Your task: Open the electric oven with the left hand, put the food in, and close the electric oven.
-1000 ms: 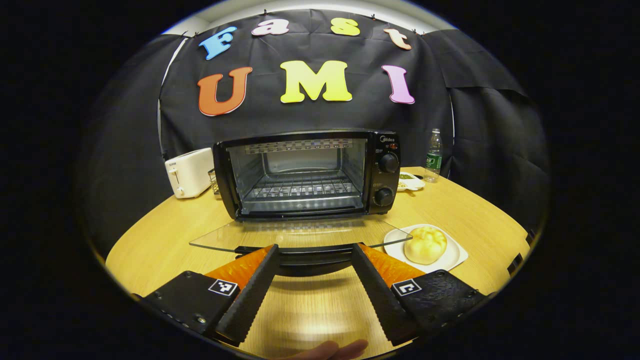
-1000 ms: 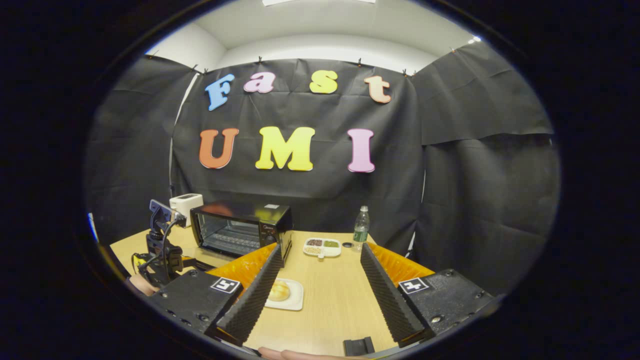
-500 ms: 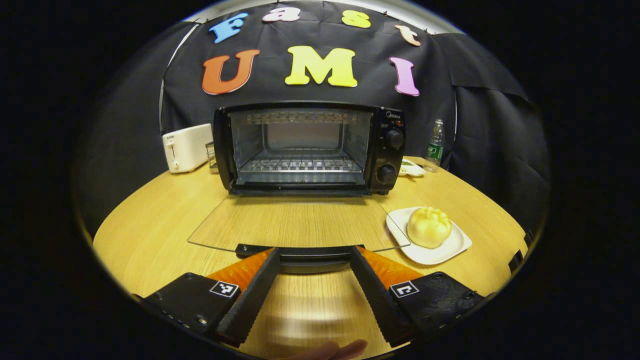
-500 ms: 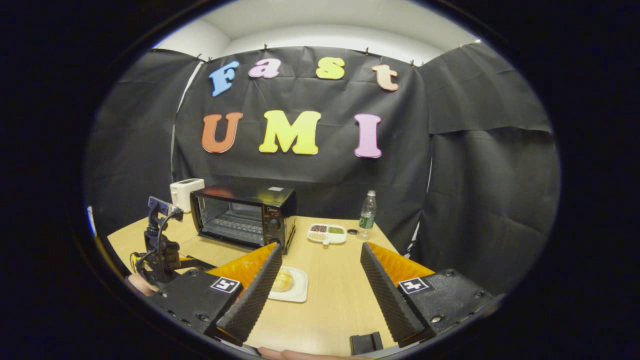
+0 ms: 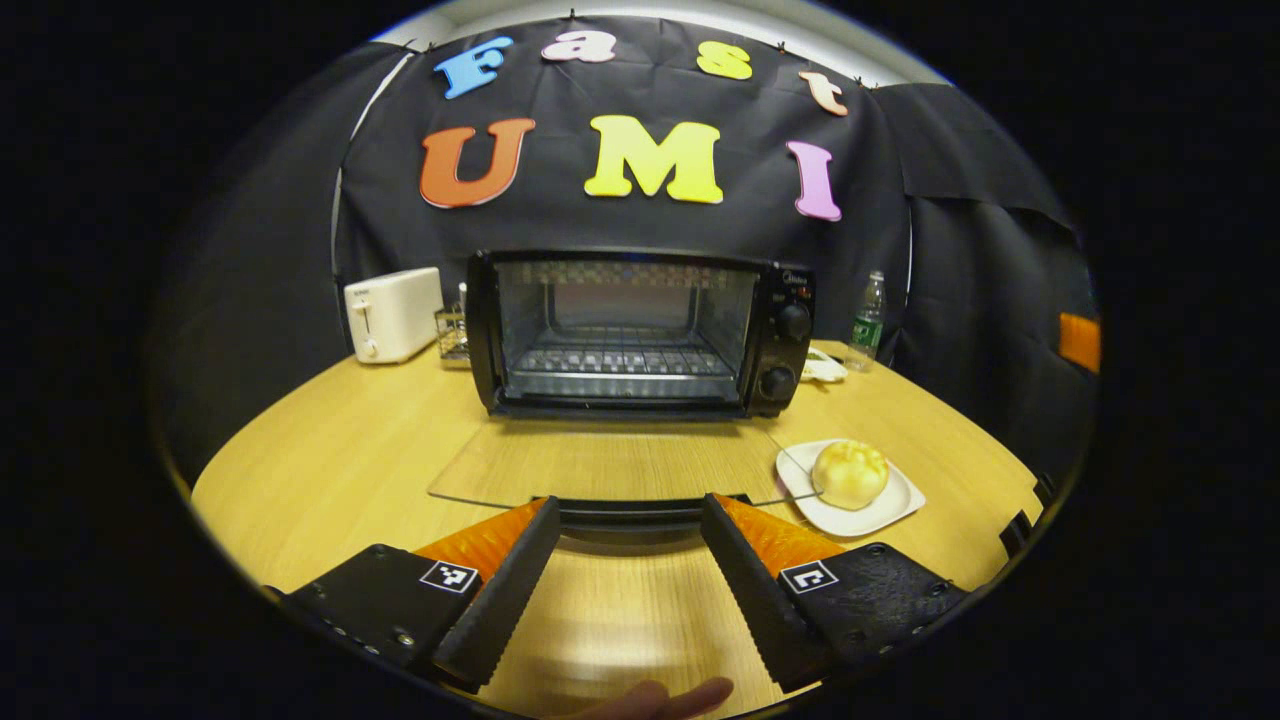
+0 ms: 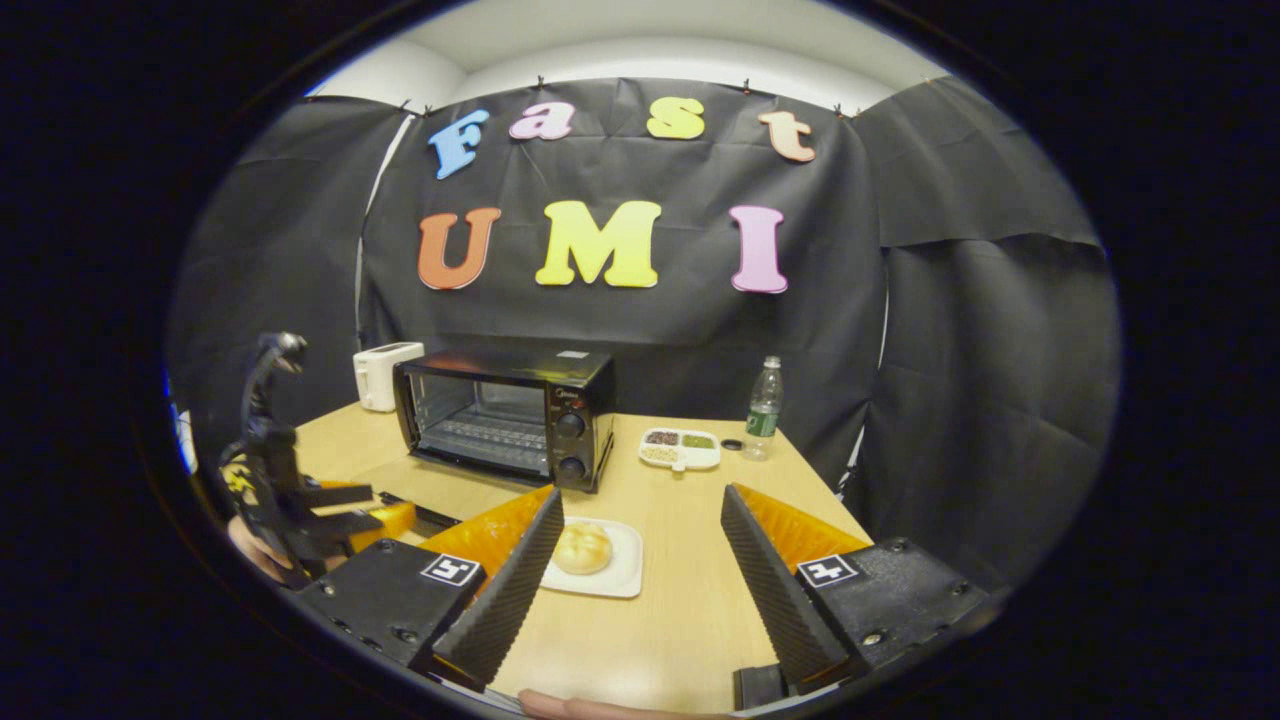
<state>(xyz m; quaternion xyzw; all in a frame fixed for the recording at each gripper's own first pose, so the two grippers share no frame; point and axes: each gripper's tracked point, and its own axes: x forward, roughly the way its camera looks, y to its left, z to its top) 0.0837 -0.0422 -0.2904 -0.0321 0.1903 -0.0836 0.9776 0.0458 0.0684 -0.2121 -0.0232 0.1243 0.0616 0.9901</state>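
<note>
I am working in a staged recording booth, not a real kitchen. Black cloth (image 6: 960,330) hangs clipped along the walls under a plain white ceiling (image 6: 640,40). One round wooden table (image 5: 330,460) carries kitchen props: an electric oven (image 5: 640,335), a white toaster (image 5: 392,313), a water bottle (image 5: 866,320).

Black cloth walls (image 6: 980,330) surround a wooden table (image 5: 330,460), seemingly under a white ceiling (image 6: 660,40).

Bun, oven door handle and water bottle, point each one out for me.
bun (image 5: 850,474), left gripper view, top of its crust.
oven door handle (image 5: 630,515), left gripper view, middle of the black bar.
water bottle (image 6: 764,406), right gripper view, its label.
</note>
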